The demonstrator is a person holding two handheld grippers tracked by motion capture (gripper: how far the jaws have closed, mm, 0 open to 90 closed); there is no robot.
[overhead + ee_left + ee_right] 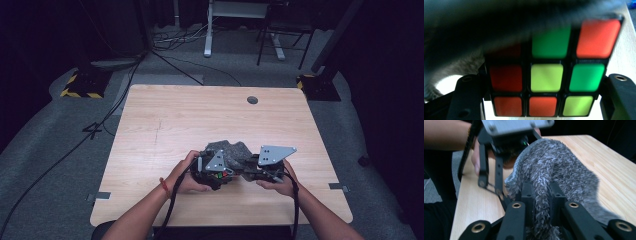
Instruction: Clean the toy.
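Both hands sit close together near the middle of the counter [165, 120], a little toward its near edge, and the work looks like covering, or perhaps uncovering, a puzzle cube with a furry grey cloth [230, 151]; which of the two cannot be told from here. The left tongs [223, 176] are clamped on the puzzle cube [546, 77]: in the left gripper view the black jaws press its two sides, and its face of red, orange, green and yellow tiles sits right at the camera, with a dark blurred fold of cloth hanging across the upper rows. The right tongs [541, 202] are pinched tight on a ridge of that cloth, the fur squeezed up between the narrow jaws, while the rest of it spreads out over the wood toward the far edge. In the high view the cloth humps just beyond both grippers, touching them, and the cube is a speck of colour under the left one. The step in hand, by the look of it, is drawing the cloth across the cube while the other hand keeps the cube steady. The next move calls for a slow pull with the right tongs, keeping the pinch firm so the fur does not slip, and a steady left grip so the cube does not twist.
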